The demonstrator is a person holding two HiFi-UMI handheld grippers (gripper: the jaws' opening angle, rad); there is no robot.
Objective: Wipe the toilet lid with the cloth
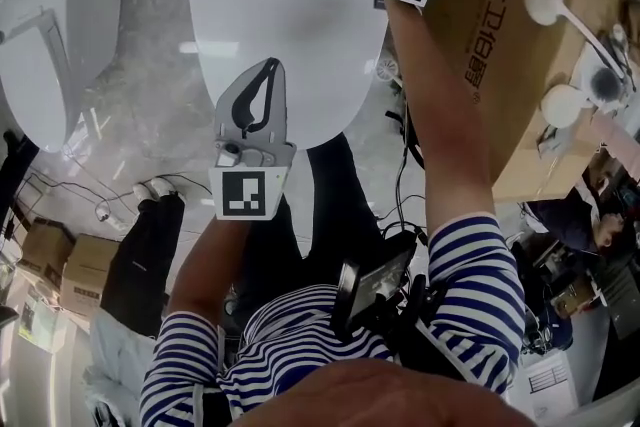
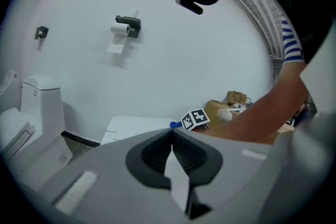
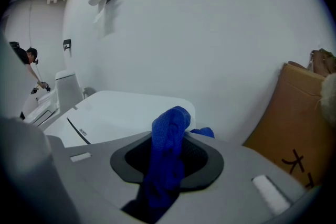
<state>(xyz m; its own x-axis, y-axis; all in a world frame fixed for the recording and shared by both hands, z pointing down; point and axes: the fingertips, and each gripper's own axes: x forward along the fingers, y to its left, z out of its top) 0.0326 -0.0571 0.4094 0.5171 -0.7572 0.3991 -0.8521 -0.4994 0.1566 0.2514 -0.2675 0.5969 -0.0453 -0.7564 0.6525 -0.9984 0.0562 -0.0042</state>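
Beside cardboard box [image 1: 500, 35]: right gripper [image 3: 173, 140] jaws clamp cloth [image 3: 169, 123] | left gripper [image 1: 266, 67] jaws closed, over toilet lid [image 1: 290, 15]

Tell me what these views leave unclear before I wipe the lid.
- Head view: the top edge clips the right hand-held gripper and most of the cloth, so contact with the toilet lid can't be told.
- Right gripper view: the gripper's body hides what lies under the cloth.
- Left gripper view: the left hand-held gripper hides most of the lid.
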